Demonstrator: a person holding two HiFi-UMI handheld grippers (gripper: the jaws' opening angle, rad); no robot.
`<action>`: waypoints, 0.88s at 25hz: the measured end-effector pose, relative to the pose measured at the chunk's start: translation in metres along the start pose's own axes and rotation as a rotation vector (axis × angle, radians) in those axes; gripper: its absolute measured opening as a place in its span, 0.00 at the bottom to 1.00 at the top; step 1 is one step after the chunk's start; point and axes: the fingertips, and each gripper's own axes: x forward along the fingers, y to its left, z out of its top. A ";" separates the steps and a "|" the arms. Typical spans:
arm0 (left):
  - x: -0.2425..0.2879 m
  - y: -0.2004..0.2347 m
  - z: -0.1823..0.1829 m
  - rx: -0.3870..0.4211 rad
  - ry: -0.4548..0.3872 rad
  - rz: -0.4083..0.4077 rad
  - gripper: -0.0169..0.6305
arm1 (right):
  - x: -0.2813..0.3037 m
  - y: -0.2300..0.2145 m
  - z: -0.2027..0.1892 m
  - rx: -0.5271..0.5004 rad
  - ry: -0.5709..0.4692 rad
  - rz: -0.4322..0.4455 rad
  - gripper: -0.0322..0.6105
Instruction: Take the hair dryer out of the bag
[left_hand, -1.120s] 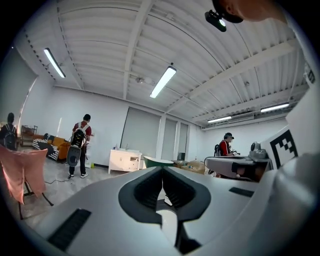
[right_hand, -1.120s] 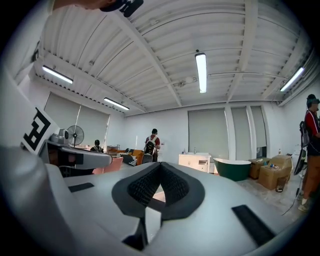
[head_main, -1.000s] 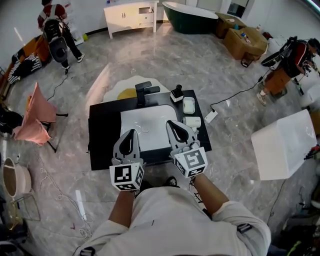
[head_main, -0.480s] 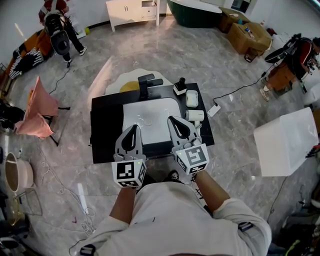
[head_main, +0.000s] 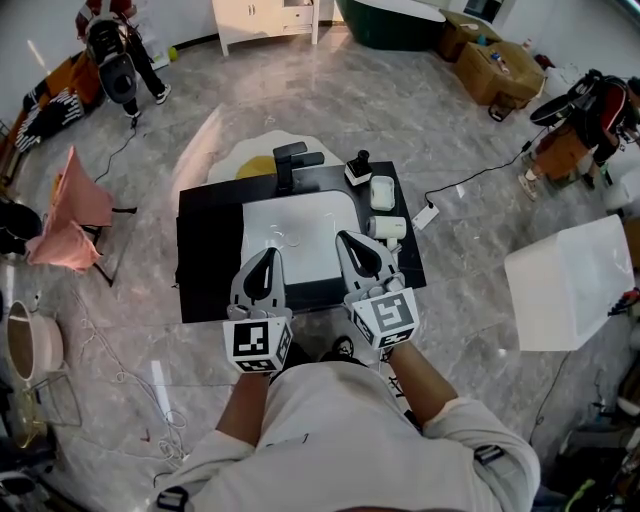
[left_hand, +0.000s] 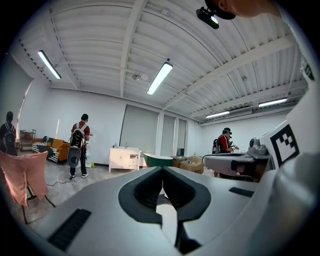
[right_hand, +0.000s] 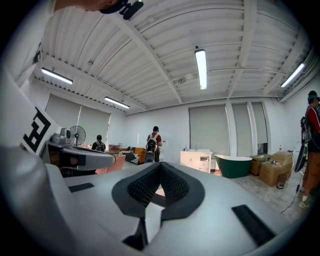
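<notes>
While we hold the left gripper (head_main: 267, 256) and right gripper (head_main: 346, 240) with jaws together and empty, the white pouch (head_main: 381, 192) at one o'clock on the black table (head_main: 210, 250) looks untouched, the job apparently unstarted.

Black table (head_main: 205, 270), white basin (head_main: 300, 240), faucet (head_main: 290, 166), white pouch (head_main: 381, 192)

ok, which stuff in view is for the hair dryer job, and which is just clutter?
Job:
white bag
white thing beside it, maybe the dryer
left gripper and right gripper, both shut, empty

Lying about:
faucet
sink
power strip
pink chair
bathtub
</notes>
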 end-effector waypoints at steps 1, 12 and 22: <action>0.001 -0.001 0.000 0.000 -0.001 -0.003 0.06 | -0.001 0.000 0.000 -0.002 0.000 0.001 0.05; 0.000 -0.004 -0.004 -0.006 0.011 -0.021 0.06 | -0.005 0.000 0.000 0.000 0.005 -0.009 0.05; -0.004 0.006 -0.005 -0.015 -0.001 -0.016 0.06 | 0.002 0.010 -0.001 -0.022 0.010 0.008 0.05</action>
